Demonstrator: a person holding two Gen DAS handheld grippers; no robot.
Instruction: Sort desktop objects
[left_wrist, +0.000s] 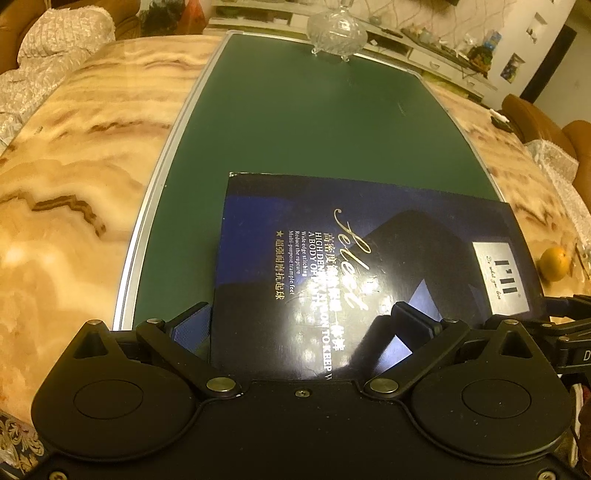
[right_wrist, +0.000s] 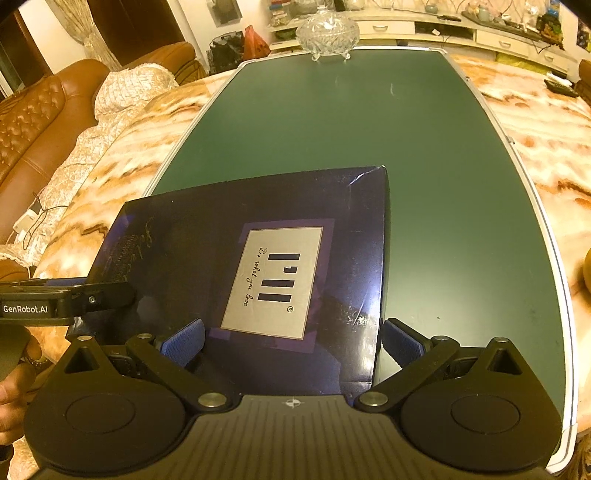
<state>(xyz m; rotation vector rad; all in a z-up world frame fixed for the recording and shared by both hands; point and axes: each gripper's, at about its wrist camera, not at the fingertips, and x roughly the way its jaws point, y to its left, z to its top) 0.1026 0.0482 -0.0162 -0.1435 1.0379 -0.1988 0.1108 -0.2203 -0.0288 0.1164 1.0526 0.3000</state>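
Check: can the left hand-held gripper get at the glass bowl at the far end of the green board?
Probably yes. The left hand-held gripper is open, straddling the dark blue box. Beyond the box, bare green board runs unobstructed to the glass bowl.

I am seeing a glossy dark-blue cardboard box (left_wrist: 369, 266) throwing back glare on a matt green board (left_wrist: 295, 110) with a brushed-metal frame, polished marble-look tabletop (left_wrist: 74, 184) shining around it, and a cut-glass lidded bowl (right_wrist: 327, 31) glinting at the far edge.
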